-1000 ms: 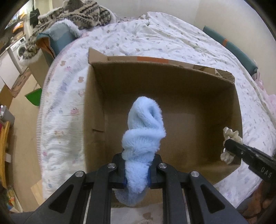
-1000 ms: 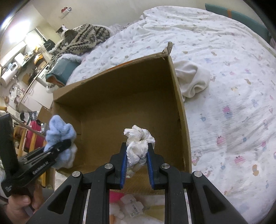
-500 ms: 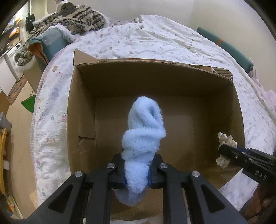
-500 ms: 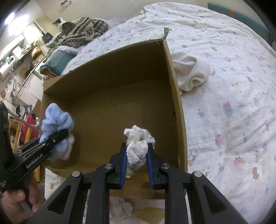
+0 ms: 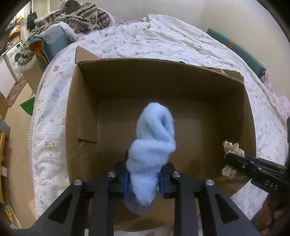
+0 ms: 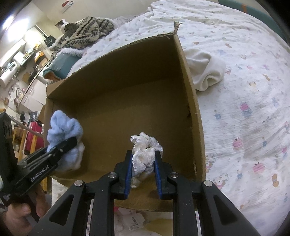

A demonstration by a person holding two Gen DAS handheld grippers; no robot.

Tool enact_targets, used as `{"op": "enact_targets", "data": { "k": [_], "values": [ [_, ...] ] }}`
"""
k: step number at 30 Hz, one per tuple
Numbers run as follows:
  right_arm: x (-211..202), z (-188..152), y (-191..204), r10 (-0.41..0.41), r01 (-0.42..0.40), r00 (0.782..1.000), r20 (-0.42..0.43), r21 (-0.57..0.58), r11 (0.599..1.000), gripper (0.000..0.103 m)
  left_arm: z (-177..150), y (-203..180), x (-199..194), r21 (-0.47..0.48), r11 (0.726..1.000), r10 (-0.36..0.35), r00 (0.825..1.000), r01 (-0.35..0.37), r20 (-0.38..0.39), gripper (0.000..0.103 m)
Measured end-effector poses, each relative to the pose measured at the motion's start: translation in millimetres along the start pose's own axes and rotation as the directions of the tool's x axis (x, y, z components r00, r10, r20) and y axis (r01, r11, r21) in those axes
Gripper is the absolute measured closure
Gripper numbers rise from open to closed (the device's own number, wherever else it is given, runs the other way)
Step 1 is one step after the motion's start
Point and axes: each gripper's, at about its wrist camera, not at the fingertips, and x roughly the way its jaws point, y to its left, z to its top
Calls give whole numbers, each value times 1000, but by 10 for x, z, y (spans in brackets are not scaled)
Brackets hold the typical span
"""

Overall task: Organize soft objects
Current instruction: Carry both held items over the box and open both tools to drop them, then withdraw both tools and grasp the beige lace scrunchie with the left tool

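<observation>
Two soft bundles, blue sock (image 5: pixel 151 150) and white cloth (image 6: pixel 145 154), between fingers (image 5: pixel 161 183).

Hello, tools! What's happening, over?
Left tool just easing open, blue sock between its pads. Right tool shut on white cloth. Box below, nothing blocking.

Patterned bed (image 5: pixel 163 41), cream wall (image 5: pixel 226 16)

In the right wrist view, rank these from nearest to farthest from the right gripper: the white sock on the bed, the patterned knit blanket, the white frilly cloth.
1. White frilly cloth: between the right gripper's fingers.
2. White sock: on the bed, just right of the cardboard box.
3. Patterned knit blanket: far upper left, beyond the box.
</observation>
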Motion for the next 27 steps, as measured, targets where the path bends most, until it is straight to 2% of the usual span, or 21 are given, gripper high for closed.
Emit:
{"op": "enact_targets", "data": {
  "k": [5, 8, 10, 13, 15, 17, 18, 19, 27],
  "values": [
    [4, 11, 9, 5, -5, 1000, 0, 4, 1000, 79, 3, -15, -1, 6, 1000, -10, 1000, 10, 1, 78],
    [7, 16, 12, 14, -14, 1000, 0, 7, 1000, 76, 12, -22, -14, 9, 1000, -2, 1000, 2, 9, 65],
    [8, 15, 19, 16, -16, 1000, 0, 4, 1000, 75, 18, -31, -41, 12, 1000, 1, 1000, -1, 22, 49],
    [11, 26, 35, 19, -19, 1000, 0, 0, 1000, 71, 22, -60, -75, 27, 1000, 9, 999, -10, 39, 40],
    [8, 32, 44, 21, -21, 1000, 3, -1, 1000, 66, 19, -89, -71, 40, 999, 9, 999, -10, 35, 38],
    [-7, 42, 55, 21, -21, 1000, 16, -2, 1000, 36, 13, -117, -57, 51, 999, 14, 1000, -15, 22, 35],
    [-29, 45, 64, 25, -25, 999, 30, -3, 1000, 32, 7, -133, -53, 57, 998, 17, 1000, -18, 20, 34],
    [-35, 50, 73, 24, -24, 999, 37, -4, 1000, 30, 3, -148, -52, 64, 998, 21, 1000, -22, 21, 34],
    [-51, 65, 23, 26, -27, 999, 36, 18, 999, 29, -3, -211, -99, 102, 994, 41, 998, -46, 51, 34]
  ]
}}
